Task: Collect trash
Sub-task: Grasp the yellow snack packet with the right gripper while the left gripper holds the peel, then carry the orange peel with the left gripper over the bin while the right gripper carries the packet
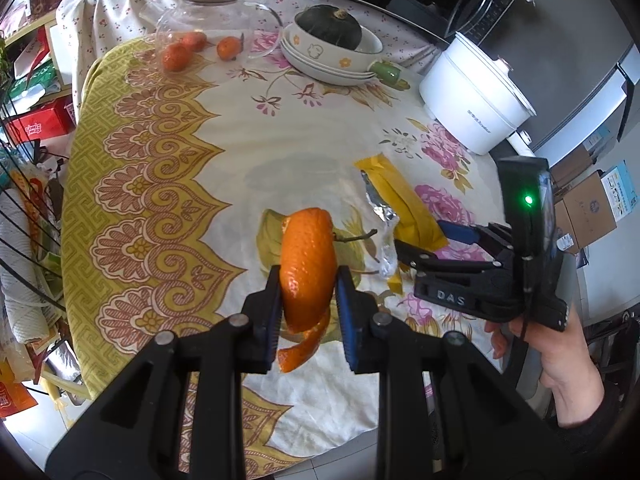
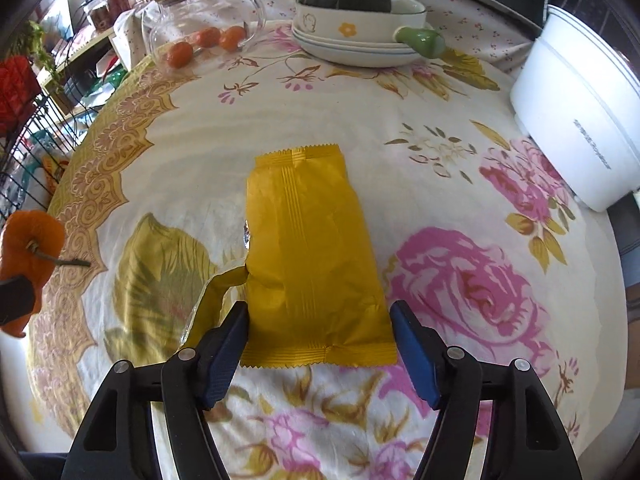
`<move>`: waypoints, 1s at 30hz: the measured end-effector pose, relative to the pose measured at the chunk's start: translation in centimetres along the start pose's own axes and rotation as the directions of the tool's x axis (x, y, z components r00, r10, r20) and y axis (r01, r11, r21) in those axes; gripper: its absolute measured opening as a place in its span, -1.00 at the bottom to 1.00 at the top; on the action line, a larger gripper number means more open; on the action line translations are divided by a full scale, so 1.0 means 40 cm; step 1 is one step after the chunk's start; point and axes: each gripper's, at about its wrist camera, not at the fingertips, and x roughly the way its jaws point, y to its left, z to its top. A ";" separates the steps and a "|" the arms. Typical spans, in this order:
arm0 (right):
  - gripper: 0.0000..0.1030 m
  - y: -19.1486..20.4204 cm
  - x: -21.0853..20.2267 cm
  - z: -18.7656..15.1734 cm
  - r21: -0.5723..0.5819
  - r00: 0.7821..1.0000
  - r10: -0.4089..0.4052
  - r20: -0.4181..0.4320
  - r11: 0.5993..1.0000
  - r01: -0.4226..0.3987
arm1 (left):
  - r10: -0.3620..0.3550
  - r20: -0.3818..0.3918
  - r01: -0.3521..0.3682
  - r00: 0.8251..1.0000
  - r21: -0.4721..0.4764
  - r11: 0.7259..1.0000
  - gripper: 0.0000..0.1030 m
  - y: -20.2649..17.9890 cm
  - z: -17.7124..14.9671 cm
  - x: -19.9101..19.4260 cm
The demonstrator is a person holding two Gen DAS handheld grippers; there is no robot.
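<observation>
Two pieces of trash in play. Left gripper (image 1: 308,286) pinches the orange peel (image 1: 307,268) above the tablecloth (image 1: 224,128); its curl dangles and could tear off. Right gripper (image 2: 320,344) is spread, pads straddling the near end of the yellow wrapper (image 2: 308,256) lying flat. Risk: pads skid on the foil or snag cloth. Farther off, the white cooker (image 2: 580,120) stays clear.

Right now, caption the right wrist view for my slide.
Right hand-held gripper open astride yellow wrapper on floral tablecloth.
</observation>
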 end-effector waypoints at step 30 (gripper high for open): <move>0.41 -0.398 -0.327 -0.375 0.218 0.995 -0.089 0.039 0.973 0.078 | -0.099 -0.046 0.108 0.994 0.293 0.950 -0.47 -0.468 -0.059 0.106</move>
